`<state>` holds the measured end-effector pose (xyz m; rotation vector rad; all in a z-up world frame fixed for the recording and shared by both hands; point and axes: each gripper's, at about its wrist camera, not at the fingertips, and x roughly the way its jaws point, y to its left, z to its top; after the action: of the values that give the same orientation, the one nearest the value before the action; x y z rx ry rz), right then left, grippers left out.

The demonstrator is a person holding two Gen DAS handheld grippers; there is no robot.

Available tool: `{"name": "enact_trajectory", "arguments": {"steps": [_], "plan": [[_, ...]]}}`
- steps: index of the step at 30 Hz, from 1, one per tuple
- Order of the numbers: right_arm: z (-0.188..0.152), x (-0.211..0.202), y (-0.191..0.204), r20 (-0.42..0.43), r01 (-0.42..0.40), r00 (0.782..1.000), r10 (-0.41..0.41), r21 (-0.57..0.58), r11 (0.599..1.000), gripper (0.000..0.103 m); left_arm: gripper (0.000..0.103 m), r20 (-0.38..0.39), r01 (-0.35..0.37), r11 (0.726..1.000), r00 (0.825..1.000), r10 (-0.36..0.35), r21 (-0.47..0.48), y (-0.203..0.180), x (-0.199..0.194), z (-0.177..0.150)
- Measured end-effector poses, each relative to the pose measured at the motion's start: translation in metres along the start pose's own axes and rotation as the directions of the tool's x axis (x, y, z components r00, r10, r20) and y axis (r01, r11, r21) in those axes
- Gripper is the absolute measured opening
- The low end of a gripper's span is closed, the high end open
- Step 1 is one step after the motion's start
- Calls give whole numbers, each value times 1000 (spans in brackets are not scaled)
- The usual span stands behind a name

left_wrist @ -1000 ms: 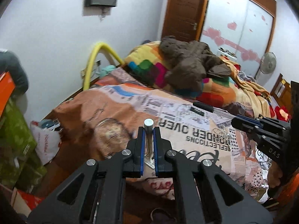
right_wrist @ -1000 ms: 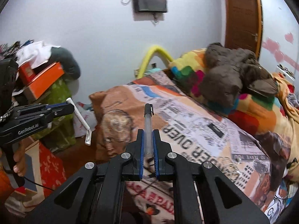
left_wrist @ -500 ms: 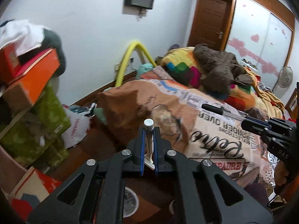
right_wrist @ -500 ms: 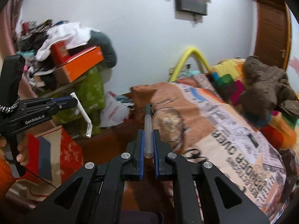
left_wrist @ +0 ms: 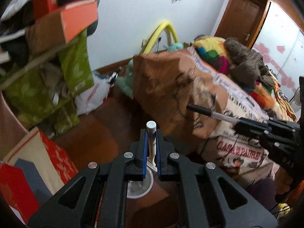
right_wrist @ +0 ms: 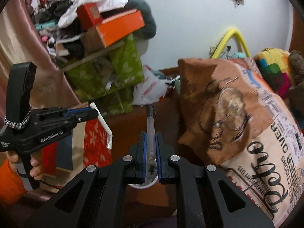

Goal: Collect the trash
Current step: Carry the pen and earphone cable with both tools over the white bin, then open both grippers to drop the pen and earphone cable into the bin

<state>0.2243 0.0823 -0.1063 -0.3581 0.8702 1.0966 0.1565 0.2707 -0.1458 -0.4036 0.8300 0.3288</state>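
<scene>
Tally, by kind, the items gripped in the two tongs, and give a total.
Disposable razor: 1, pinched in the left tongs.
Pen: 1, pinched in the right tongs.
Total: 2

bed (left_wrist: 218,102) right, boxes (left_wrist: 34,163) left, floor (left_wrist: 106,133) seemingly passable

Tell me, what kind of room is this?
Most likely a cluttered bedroom: a bed with a printed cover, a colorful blanket heaped on it, and a wooden door behind.
</scene>
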Motion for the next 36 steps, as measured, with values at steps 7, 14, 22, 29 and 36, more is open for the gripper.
{"name": "enact_trajectory", "arguments": {"steps": [7,14,22,29,36], "plan": [[-14,41,6,-108,-13,994,13,-1,1000,8,7,-116,-13,998,993,6,-65,32,45,-42],[-38,96,14,-234,-45,971,48,16,999,8,7,-226,-29,987,974,-8,-161,60,90,-88],[-57,146,22,-329,-48,942,59,41,998,8,7,-299,-44,963,953,-39,-267,89,123,-125],[-56,171,35,-364,-89,927,92,24,996,8,6,-337,-44,955,939,-61,-293,93,144,-142],[-64,187,41,-420,-51,907,34,-29,998,43,9,-389,-48,950,918,-81,-310,96,161,-148]]}}
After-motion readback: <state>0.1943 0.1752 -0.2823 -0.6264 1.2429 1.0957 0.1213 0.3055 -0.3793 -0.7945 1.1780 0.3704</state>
